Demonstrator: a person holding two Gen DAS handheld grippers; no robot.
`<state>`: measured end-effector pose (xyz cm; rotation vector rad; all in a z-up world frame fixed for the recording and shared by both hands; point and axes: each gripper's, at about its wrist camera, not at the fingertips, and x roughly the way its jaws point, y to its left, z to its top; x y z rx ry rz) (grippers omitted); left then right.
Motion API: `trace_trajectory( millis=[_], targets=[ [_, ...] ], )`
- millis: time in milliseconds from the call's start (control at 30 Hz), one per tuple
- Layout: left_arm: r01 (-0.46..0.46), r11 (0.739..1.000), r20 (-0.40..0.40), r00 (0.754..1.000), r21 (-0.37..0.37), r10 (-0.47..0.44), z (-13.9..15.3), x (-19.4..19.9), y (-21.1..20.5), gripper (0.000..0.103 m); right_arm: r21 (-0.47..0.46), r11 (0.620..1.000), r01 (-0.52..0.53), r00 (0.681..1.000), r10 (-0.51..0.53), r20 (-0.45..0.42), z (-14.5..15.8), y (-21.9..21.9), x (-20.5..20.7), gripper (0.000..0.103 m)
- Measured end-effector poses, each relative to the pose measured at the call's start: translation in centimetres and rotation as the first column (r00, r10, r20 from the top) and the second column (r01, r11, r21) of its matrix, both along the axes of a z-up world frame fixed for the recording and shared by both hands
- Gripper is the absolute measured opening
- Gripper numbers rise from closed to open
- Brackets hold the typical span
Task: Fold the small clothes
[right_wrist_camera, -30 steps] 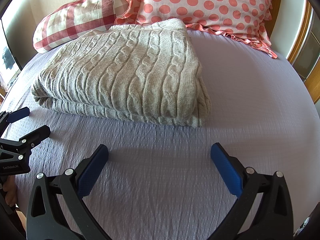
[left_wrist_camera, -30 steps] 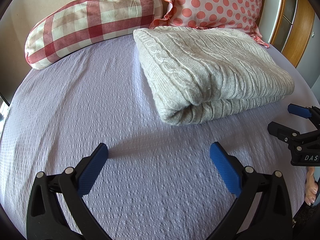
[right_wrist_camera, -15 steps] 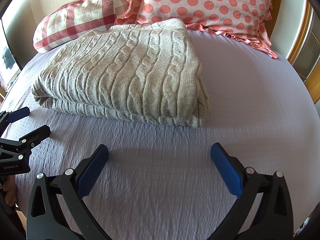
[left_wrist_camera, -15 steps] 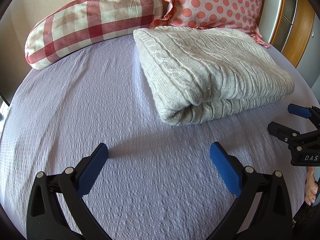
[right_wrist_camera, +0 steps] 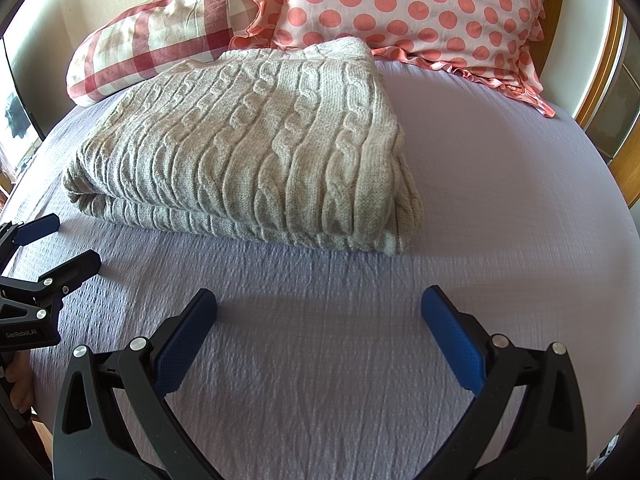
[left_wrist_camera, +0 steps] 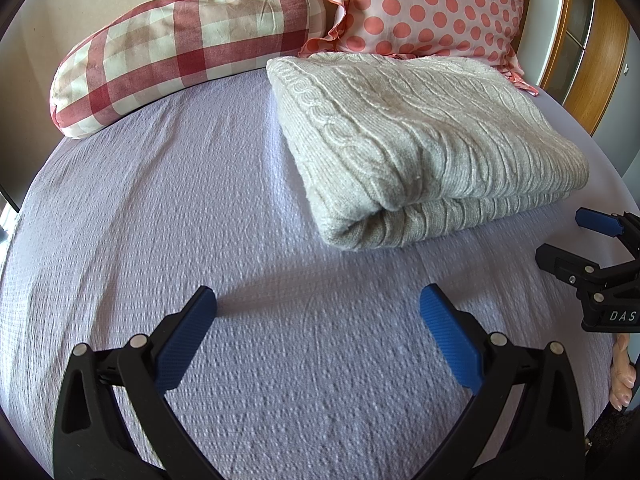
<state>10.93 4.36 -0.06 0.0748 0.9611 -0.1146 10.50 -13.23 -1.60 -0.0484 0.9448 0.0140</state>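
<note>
- Left wrist view: the left gripper (left_wrist_camera: 318,312) hovers released over the bare bed (left_wrist_camera: 168,208), jaws spread wide with nothing between them; the folded grey cable-knit sweater (left_wrist_camera: 420,148) lies ahead of it and off to its right, well apart from the pads.
- Right wrist view: the right gripper (right_wrist_camera: 319,312) is likewise released and empty, and here the sweater (right_wrist_camera: 256,148) sits ahead and to its left, so the bundle lies forward of the gap between the two grippers.
- The sweater's long axis runs crosswise to both grippers; its doubled edge faces them, with the rounded fold end toward the left gripper and the stacked corner toward the right one.
- By my judgement neither gripper is clearly nearer; each has its own end of the bundle within comparable reach.
- Beyond the sweater, a checked bolster (left_wrist_camera: 188,48) and a polka-dot pillow (right_wrist_camera: 420,12) lean at the head of the bed; the sweater's far edge touches the pillow's frill or stops just short, I cannot tell which.
- Sleeves, neckline and any loose hem are tucked out of sight, so whether another fold is needed is hard to judge.
</note>
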Motion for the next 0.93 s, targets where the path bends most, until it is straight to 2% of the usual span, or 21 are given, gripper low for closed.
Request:
trace_trajectory(
  millis=[600,933],
  targets=[
    [0.01,1.0,-0.034,0.999,-0.001,-0.01,0.07,0.41,-0.1,0.101,0.0,1.0,0.0,1.0,0.0,0.0,-0.01,-0.04,0.01,0.102],
    [0.011,1.0,-0.028,1.0,0.002,-0.011,0.04,0.31,-0.06,0.101,0.0,1.0,0.0,1.0,0.0,0.0,-0.02,-0.08,0.0,0.102]
  ],
)
